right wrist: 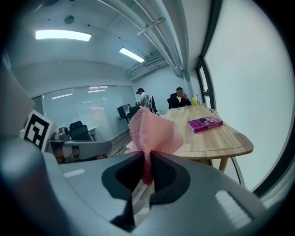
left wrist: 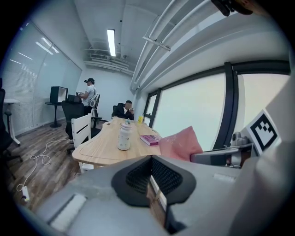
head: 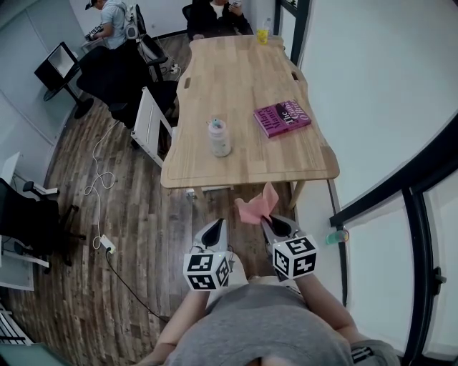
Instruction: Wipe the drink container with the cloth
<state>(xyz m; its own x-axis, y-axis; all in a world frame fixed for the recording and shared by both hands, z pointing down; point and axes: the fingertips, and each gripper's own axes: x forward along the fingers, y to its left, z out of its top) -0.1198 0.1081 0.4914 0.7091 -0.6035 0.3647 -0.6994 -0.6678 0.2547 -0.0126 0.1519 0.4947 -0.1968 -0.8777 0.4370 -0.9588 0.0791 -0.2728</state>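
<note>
Standing off the near end of the wooden table (head: 236, 71), the person holds both grippers up in the air, short of the table's near edge. Right gripper (head: 270, 221) first: its fingers are clamped tight on a pink cloth (head: 255, 207), and the right gripper view shows the cloth (right wrist: 152, 131) pinched at its lower end between the pads, the rest fanning upward above them. Over to the left gripper (head: 216, 225), just beside the right one: its fingers are closed on each other with nothing between them, pads meeting in the left gripper view (left wrist: 151, 159).

Now the drink container (head: 220, 137): a pale bottle with a lid, upright on the table close to the near edge, a little left of the middle, well apart from both grippers. To its right, toward the right edge, a magenta book (head: 282, 118) lies flat. A white chair (head: 147, 118) stands at the table's left edge, and at the far end there's a small yellow bottle (head: 263, 32) in front of a seated person (head: 215, 18).
</note>
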